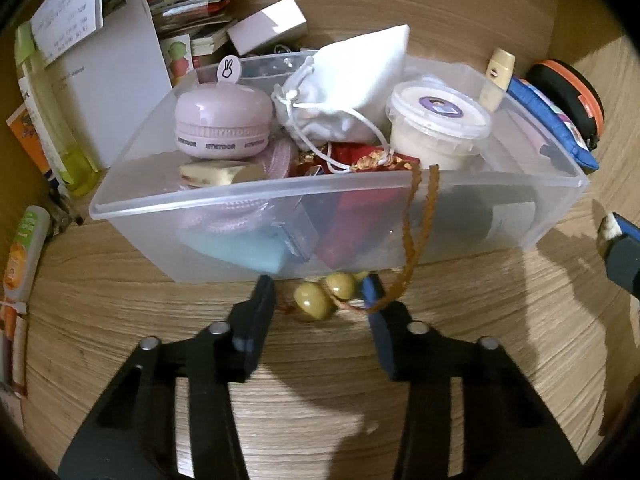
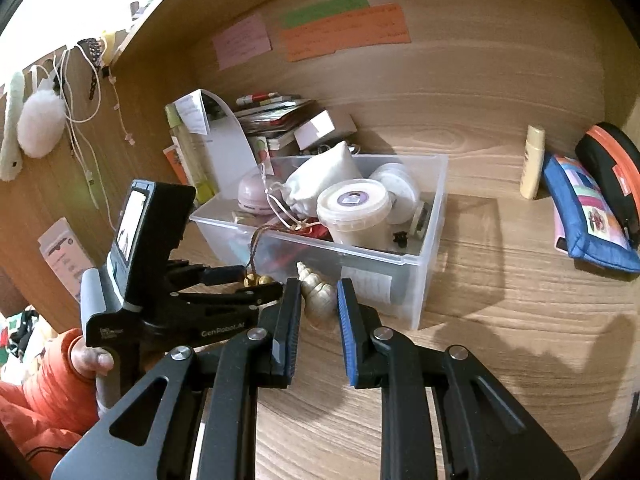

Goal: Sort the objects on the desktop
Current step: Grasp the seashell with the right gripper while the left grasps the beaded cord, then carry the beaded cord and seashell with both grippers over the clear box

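Observation:
A clear plastic bin [image 1: 280,196] [image 2: 434,216] full of small items stands on the wooden desk. A brown cord [image 1: 420,236] hangs over its front wall, ending in yellow-green beads [image 1: 314,300] on the desk. My left gripper [image 1: 318,296] is open around the beads, touching neither; it also shows in the right wrist view [image 2: 256,284]. My right gripper [image 2: 318,308] is shut on a golden spiral shell [image 2: 318,292], held just in front of the bin. Its tip shows at the right edge of the left wrist view [image 1: 616,240].
In the bin: pink round case [image 1: 222,124], white drawstring pouch [image 1: 340,92], white lidded tub [image 1: 438,124]. Behind it: papers and a white box [image 1: 266,26]. At right: cream bottle [image 2: 532,162], blue pouch [image 2: 588,216], black-orange case [image 2: 616,168]. Left: tubes and packets [image 1: 24,252].

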